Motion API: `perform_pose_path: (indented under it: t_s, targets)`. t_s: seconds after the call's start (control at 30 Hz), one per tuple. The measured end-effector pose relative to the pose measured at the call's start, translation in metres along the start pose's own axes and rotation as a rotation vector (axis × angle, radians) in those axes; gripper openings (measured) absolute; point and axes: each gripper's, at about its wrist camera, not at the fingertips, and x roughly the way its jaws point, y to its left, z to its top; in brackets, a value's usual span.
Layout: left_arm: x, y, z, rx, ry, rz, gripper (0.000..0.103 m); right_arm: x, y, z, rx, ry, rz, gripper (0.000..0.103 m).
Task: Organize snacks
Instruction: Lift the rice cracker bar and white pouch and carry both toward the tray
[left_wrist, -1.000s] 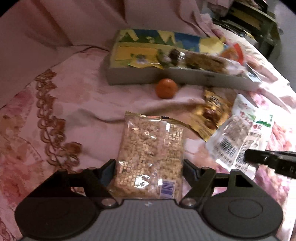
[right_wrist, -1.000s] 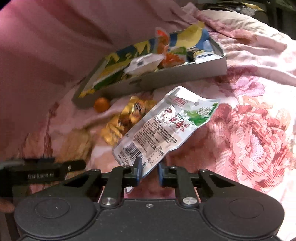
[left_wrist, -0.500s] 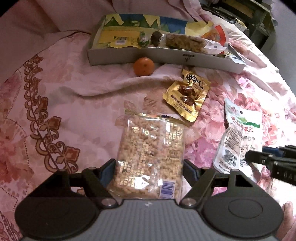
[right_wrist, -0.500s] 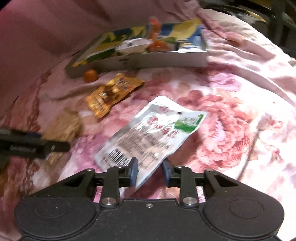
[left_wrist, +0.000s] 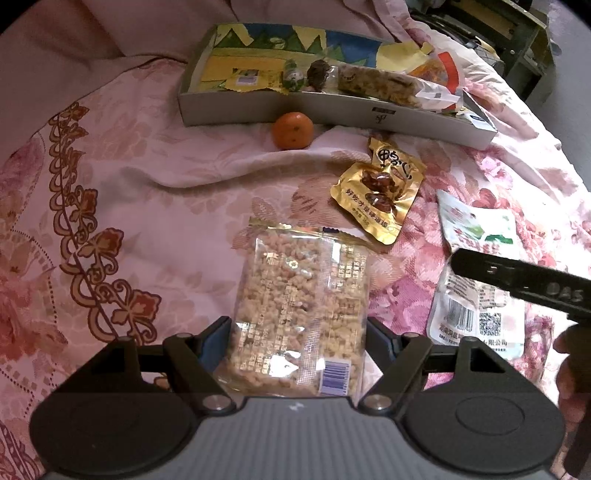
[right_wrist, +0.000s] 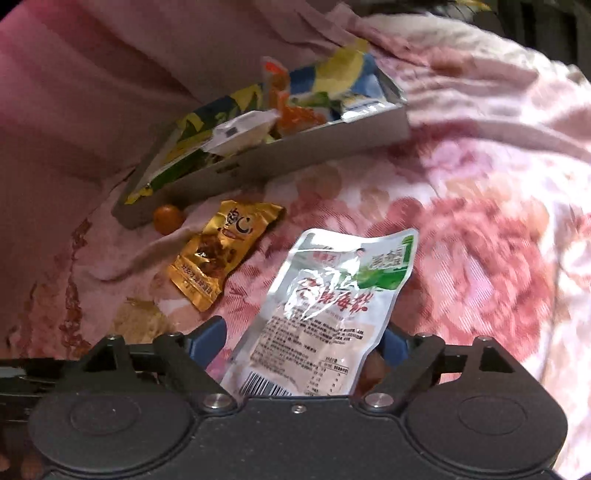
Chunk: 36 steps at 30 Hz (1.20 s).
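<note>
My left gripper (left_wrist: 297, 328) is shut on a clear bag of puffed grain snack (left_wrist: 299, 295), its pads against the bag's two long sides. My right gripper (right_wrist: 301, 332) has its jaws opening wide. A white and green snack packet (right_wrist: 332, 302) lies flat on the bedspread between them, and the pads do not press it. In the left wrist view this packet (left_wrist: 476, 236) lies under the right gripper's black finger (left_wrist: 517, 284). Beyond stands a shallow cardboard box (left_wrist: 332, 107) holding several snacks. A gold packet (left_wrist: 380, 192) and a tangerine (left_wrist: 293, 130) lie in front of it.
Everything rests on a pink floral bedspread (left_wrist: 129, 177) with folds. Pink bedding rises behind the box (right_wrist: 295, 158). Dark furniture (left_wrist: 517, 26) stands past the bed at the top right. A person's hand (left_wrist: 569, 369) shows at the right edge.
The right jaws went from shut on the white and green packet's bottom edge to wide apart, and the packet came down flat on the bedspread. The left gripper kept its hold on the grain bag.
</note>
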Motion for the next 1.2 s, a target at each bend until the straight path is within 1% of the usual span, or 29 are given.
perform_pose_path:
  t_s: [0.13, 0.17, 0.33, 0.4, 0.53, 0.6, 0.67, 0.7, 0.77, 0.83, 0.9, 1.1, 1.17, 1.2]
  targets:
    - [0.001, 0.000, 0.000, -0.002, 0.001, -0.001, 0.080, 0.014, 0.008, -0.001, -0.065, -0.013, -0.030, 0.087]
    - [0.000, 0.000, 0.000, -0.002, 0.001, -0.001, 0.080, 0.015, 0.011, -0.002, -0.090, -0.018, -0.034, 0.085]
    - [0.000, 0.002, 0.001, -0.009, 0.003, -0.003, 0.080, 0.013, 0.024, -0.008, -0.212, -0.039, -0.053, 0.082]
    - [0.000, 0.001, 0.001, -0.009, 0.004, -0.003, 0.080, 0.013, 0.027, -0.010, -0.244, -0.031, -0.029, 0.073]
    - [0.000, 0.002, 0.001, -0.015, 0.004, -0.001, 0.080, 0.011, 0.034, -0.017, -0.303, -0.011, 0.014, 0.071]
    - [-0.002, 0.005, 0.001, -0.021, 0.004, -0.001, 0.080, 0.009, 0.039, -0.021, -0.347, -0.010, 0.029, 0.067]
    - [-0.002, 0.006, 0.001, -0.028, 0.002, 0.001, 0.080, 0.006, 0.043, -0.023, -0.386, -0.001, 0.044, 0.059]
    - [-0.003, 0.007, 0.001, -0.032, 0.003, 0.002, 0.080, 0.005, 0.044, -0.025, -0.395, 0.009, 0.048, 0.057]
    - [-0.003, 0.008, 0.001, -0.035, 0.003, 0.003, 0.080, 0.001, 0.044, -0.028, -0.403, 0.031, 0.043, 0.048]
    - [-0.004, 0.007, 0.001, -0.035, 0.004, 0.006, 0.080, -0.003, 0.042, -0.032, -0.396, 0.047, 0.034, 0.045]
    - [-0.005, 0.007, 0.001, -0.033, 0.004, 0.010, 0.080, -0.008, 0.038, -0.032, -0.358, 0.049, 0.045, 0.045]
    - [-0.005, 0.007, 0.001, -0.038, 0.003, 0.011, 0.079, -0.007, 0.020, -0.023, -0.160, 0.040, 0.134, 0.047]
    - [-0.005, 0.008, 0.001, -0.043, 0.004, 0.010, 0.079, -0.001, 0.014, -0.021, -0.099, 0.041, 0.145, 0.056]
    - [-0.006, 0.007, 0.001, -0.045, 0.004, 0.010, 0.079, 0.003, 0.010, -0.020, -0.063, 0.040, 0.153, 0.058]
